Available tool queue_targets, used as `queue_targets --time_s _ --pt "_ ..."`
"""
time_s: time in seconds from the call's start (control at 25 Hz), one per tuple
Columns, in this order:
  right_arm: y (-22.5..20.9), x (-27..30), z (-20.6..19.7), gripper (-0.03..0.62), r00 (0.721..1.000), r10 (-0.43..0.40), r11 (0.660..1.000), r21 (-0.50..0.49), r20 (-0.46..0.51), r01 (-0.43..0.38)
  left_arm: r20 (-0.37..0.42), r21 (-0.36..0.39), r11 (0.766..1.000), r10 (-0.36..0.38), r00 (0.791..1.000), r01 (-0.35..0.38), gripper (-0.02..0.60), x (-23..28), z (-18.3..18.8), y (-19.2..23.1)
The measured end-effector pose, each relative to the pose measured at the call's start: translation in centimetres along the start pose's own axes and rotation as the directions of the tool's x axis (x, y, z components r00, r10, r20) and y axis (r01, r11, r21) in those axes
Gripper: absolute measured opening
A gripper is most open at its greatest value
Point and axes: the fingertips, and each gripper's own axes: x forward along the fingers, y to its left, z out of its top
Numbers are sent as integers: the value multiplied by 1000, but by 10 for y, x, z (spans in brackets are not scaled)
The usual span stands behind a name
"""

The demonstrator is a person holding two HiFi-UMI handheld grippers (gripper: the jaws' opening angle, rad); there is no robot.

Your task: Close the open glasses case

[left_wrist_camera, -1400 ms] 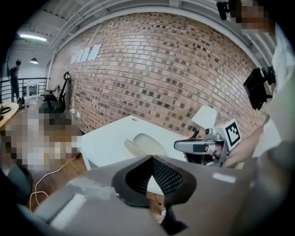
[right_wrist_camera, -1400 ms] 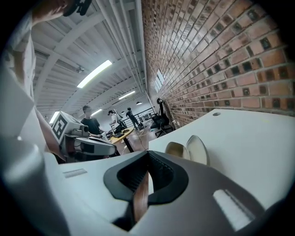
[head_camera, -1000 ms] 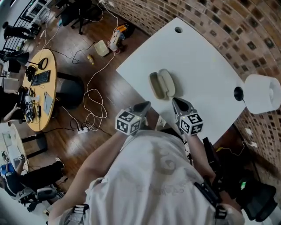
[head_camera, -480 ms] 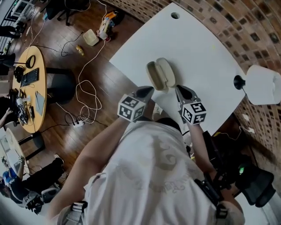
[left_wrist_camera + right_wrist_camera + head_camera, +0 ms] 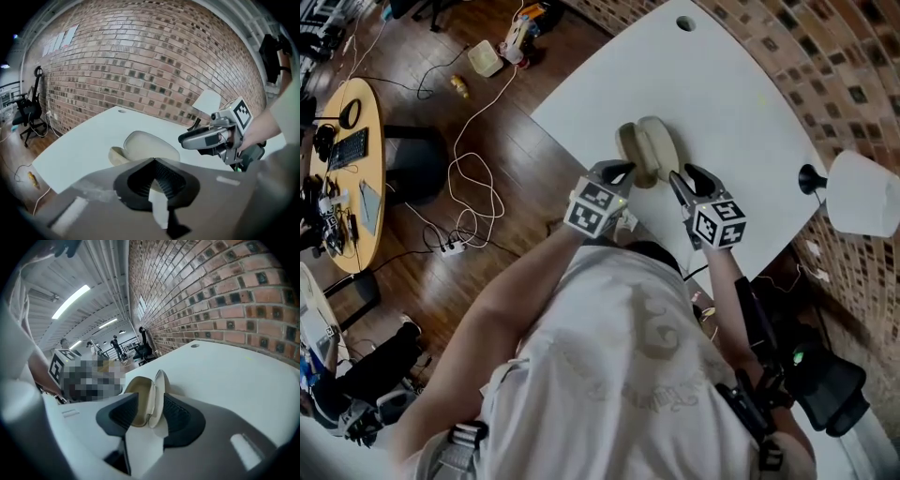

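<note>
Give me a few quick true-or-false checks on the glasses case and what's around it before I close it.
1. The glasses case lies with its lid swung open. True.
2. The case is on the wooden floor. False: it lies on the white table.
3. A lamp with a white shade stands at the table's edge. True.
4. The left gripper hangs over the floor cables, far from the case. False: it is right at the case's near end.
5. The wall by the table is plain white. False: it is brick.
</note>
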Motion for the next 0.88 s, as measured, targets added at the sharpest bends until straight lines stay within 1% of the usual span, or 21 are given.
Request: queue_targets --time_s 0.12,0.28,0.36,0.6,0.68,0.8,0.88 --pt "-7 9 4 196 1000 0 1000 -2 -21 0 -24 39 999 22 999 -21 5 7 2 6" --pt "-10 22 6 227 999 18 1000 1 -49 -17 -61 45 999 33 998 -30 5 12 -5 15" --pt "-11 27 5 239 998 27 1000 7 -63 -27 -74 39 999 31 997 -28 5 13 -9 17" --pt "-1 42 1 233 992 75 997 11 -102 -74 -101 -5 1000 19 995 -19 5 15 -23 25" --pt "4 45 1 179 992 57 998 -18 -113 -60 -103 -16 1000 10 995 -12 5 14 -26 27" --pt "9 46 1 170 992 -1 994 -105 -129 -13 -103 -20 1000 -4 995 2 5 12 -30 27" --pt "15 47 1 170 989 -31 983 -183 -143 5 -103 -20 1000 -10 995 8 5 12 -32 29"
